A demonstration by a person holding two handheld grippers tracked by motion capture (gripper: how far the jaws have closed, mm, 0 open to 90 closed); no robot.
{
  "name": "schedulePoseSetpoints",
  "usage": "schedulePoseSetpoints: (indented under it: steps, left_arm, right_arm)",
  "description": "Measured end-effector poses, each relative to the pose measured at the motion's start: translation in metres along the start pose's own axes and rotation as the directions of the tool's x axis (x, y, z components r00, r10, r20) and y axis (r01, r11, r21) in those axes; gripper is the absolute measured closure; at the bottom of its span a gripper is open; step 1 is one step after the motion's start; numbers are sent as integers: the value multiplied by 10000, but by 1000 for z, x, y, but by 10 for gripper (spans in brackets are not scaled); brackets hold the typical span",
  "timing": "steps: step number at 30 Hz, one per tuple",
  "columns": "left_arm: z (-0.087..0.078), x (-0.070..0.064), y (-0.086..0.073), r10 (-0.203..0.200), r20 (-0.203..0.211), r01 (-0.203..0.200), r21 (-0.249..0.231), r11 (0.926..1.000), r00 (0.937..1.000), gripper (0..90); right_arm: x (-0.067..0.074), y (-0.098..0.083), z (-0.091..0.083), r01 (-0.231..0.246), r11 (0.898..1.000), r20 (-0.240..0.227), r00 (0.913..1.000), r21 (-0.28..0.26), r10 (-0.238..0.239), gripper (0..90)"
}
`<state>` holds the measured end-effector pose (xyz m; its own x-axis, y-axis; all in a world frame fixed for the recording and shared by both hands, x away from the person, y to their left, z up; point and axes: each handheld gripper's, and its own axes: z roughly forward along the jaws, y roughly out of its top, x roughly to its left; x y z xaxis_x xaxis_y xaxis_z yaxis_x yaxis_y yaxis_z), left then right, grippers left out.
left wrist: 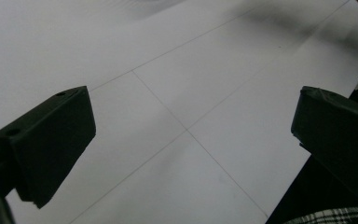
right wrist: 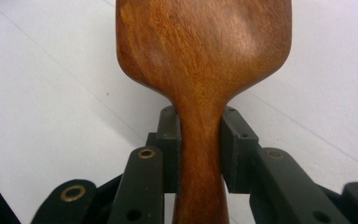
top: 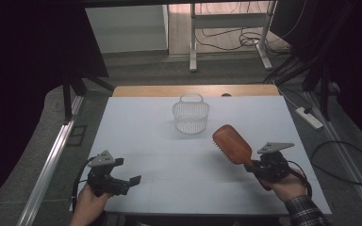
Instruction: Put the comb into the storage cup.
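We hold the brown wooden paddle hairbrush (right wrist: 204, 60) by its narrow handle in our right gripper (right wrist: 200, 149), whose jaws are clenched on both sides of the handle, and the wide head of the brush rises in front of the jaws, above the white table (top: 169, 160). The small white plastic basket with a handle (top: 190, 114) stands farther ahead of this gripper and a little to its left, well apart from the brush. Our left gripper (top: 134, 180) is released, with nothing between its wide jaws, low over the table. We judge that the smooth, tapered handle could slip or swing, because the heavy head is far from the grip, and the brush could then push the light basket over.
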<state>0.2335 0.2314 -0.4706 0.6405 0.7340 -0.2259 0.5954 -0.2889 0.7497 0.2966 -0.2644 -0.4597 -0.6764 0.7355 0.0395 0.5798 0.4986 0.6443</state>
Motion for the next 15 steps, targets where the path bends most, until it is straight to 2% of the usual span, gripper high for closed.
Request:
schedulePoseSetpoints:
  steps: [7,12,15]
  left_arm:
    - [9,1,12,-83,277,87,-142,9999,9996,0]
    - [17,0,24,123,106,-125,200,9997,9999,0]
    - [22,0,29,100,266,-106,210,9997,9996,0]
  right_arm:
    - [3,4,-2,113,9995,-77,9999,-289,-115,721]
    - [8,9,0,220,9988,-132,9997,-444,-226,721]
    - [11,11,1,299,9980,-165,9994,-551,-308,721]
